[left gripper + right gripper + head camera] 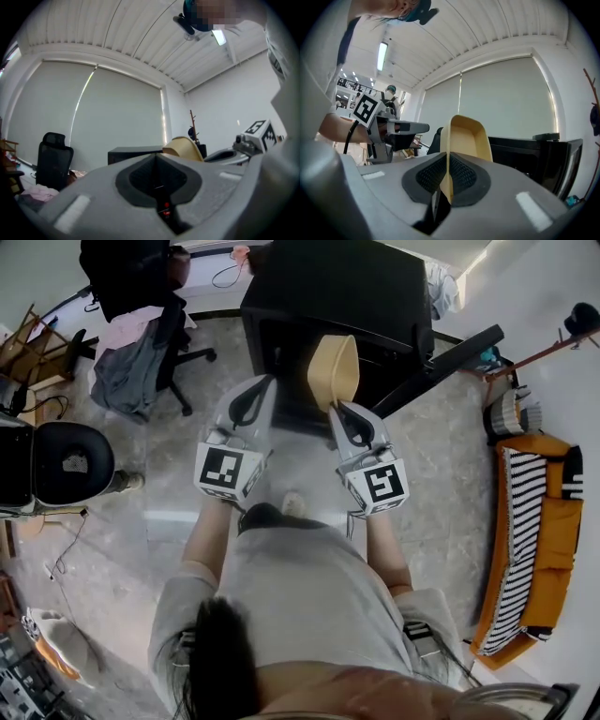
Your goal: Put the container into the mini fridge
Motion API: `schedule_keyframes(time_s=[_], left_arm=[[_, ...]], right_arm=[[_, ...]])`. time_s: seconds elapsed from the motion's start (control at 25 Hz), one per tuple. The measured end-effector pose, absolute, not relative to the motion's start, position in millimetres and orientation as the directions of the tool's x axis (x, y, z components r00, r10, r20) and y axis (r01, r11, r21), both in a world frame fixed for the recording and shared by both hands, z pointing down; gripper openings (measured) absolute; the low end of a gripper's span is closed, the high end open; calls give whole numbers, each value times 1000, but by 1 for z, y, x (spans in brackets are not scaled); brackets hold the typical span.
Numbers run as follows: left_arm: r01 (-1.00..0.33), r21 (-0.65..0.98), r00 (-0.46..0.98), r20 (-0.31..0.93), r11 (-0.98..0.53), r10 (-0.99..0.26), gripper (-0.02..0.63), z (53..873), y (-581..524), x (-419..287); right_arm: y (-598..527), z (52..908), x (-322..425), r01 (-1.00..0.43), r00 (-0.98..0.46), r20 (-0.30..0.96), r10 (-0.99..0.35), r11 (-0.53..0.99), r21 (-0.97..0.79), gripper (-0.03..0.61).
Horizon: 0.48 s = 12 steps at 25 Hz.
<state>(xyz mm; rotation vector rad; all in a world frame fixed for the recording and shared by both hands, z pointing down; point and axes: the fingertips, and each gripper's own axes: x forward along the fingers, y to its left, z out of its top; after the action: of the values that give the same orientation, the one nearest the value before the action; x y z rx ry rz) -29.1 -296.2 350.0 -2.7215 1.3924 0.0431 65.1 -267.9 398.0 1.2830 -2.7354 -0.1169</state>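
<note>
Right gripper view: right gripper (445, 165) pinches the container (468, 136) wall; left gripper (156, 163) pressed together.

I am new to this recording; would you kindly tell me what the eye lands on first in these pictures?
The tan container stands out most: the right gripper is shut on its rim and holds it in front of the black mini fridge, whose door stands open. Beside it, the left gripper is shut on nothing. At the right edge of the head view lies an orange seat with a striped cover.
</note>
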Motion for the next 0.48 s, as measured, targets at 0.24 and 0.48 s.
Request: schedule_keyframes(time_s=[0.24, 0.48], left_arm=[[-806, -62, 591, -44, -588, -805, 2, 362, -322, -29], [-797, -38, 604, -19, -603, -797, 2, 381, -347, -36]], right_arm=[[-300, 425, 61, -701, -637, 212, -741, 671, 242, 14], [-335, 466, 53, -615, -596, 379, -708, 705, 352, 14]])
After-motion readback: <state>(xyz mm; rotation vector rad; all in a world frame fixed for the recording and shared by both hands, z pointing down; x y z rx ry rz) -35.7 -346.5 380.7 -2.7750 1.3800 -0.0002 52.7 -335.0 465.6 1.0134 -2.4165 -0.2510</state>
